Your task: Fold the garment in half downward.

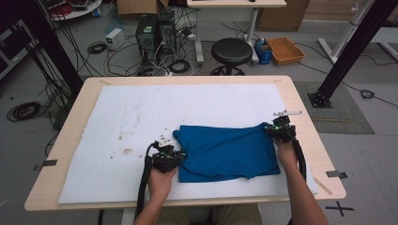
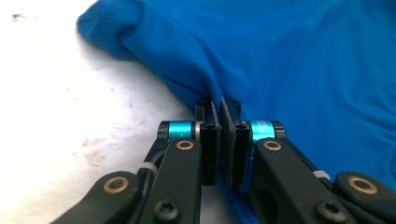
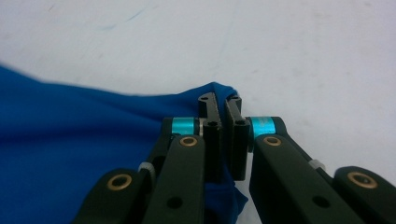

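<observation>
A blue cloth (image 1: 225, 151) lies folded on the white sheet (image 1: 141, 112) that covers the table, toward the near right. My left gripper (image 1: 174, 153) is at the cloth's left edge, shut on a pinch of the blue fabric (image 2: 280, 60), which runs down between its jaws. My right gripper (image 1: 277, 127) is at the cloth's far right corner, shut on that corner (image 3: 215, 91), with the blue cloth (image 3: 70, 140) spreading away to the left. A hand holds each gripper from the near side.
The white sheet carries brown stains (image 1: 126, 151) left of the cloth. The wooden table edge (image 1: 300, 101) runs close to the right gripper. Beyond the table stand a black stool (image 1: 231, 52), computer towers (image 1: 155, 33) and cables on the floor.
</observation>
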Demonstrator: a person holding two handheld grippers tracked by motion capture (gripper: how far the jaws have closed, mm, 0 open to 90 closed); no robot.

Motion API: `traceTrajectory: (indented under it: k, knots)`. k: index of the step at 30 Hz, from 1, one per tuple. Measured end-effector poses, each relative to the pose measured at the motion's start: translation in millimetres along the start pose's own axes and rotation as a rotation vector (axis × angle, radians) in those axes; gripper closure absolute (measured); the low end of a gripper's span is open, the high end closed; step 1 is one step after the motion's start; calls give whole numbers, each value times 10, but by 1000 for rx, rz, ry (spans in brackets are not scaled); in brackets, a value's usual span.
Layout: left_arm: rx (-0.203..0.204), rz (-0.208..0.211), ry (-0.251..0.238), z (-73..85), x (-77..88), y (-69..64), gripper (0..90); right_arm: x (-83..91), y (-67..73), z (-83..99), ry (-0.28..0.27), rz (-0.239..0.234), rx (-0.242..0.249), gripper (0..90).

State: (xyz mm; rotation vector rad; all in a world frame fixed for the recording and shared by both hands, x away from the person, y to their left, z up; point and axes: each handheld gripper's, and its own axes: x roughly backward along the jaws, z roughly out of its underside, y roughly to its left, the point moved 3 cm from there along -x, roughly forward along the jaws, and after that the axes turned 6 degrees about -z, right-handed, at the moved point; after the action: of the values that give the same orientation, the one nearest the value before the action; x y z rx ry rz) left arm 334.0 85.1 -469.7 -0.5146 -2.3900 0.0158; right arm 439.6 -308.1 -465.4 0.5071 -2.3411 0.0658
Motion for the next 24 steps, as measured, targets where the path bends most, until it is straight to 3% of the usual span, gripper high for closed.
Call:
traceTrajectory:
  k: [2, 4, 5, 7, 10, 12, 14, 16, 18, 21, 24]
  knots:
    - [29, 6, -14, -34, -1, 98, 870, 32, -20, -20, -49, -15, -37, 836]
    - [38, 27, -27, -44, 19, 145, 862, 80, -37, -27, -79, -33, -76, 493]
    - [44, 44, -37, -43, 32, 155, 824, 121, -53, -26, -82, -11, -91, 437]
    - [54, 69, -62, -42, 90, 183, 598, 259, -91, -17, -139, 3, -105, 361]
    - [53, 87, -124, -1, 247, 251, 527, 513, -158, 21, -250, -2, -105, 310]
    - [43, 99, -177, 48, 375, 326, 486, 669, -168, 83, -270, -69, -103, 304]
    - [46, 124, -224, 97, 489, 423, 416, 806, -116, 197, -273, -130, -57, 257]
    - [42, 167, -263, 130, 579, 505, 344, 922, -40, 353, -283, -177, 26, 211]
    - [32, 184, -288, 102, 648, 546, 244, 1011, 41, 517, -289, -207, 93, 210]
    - [-21, 192, -319, 20, 704, 526, 237, 1099, 154, 688, -279, -241, 173, 209]
    - [-58, 192, -311, -4, 650, 517, 238, 1245, 234, 704, -303, -250, 187, 209]
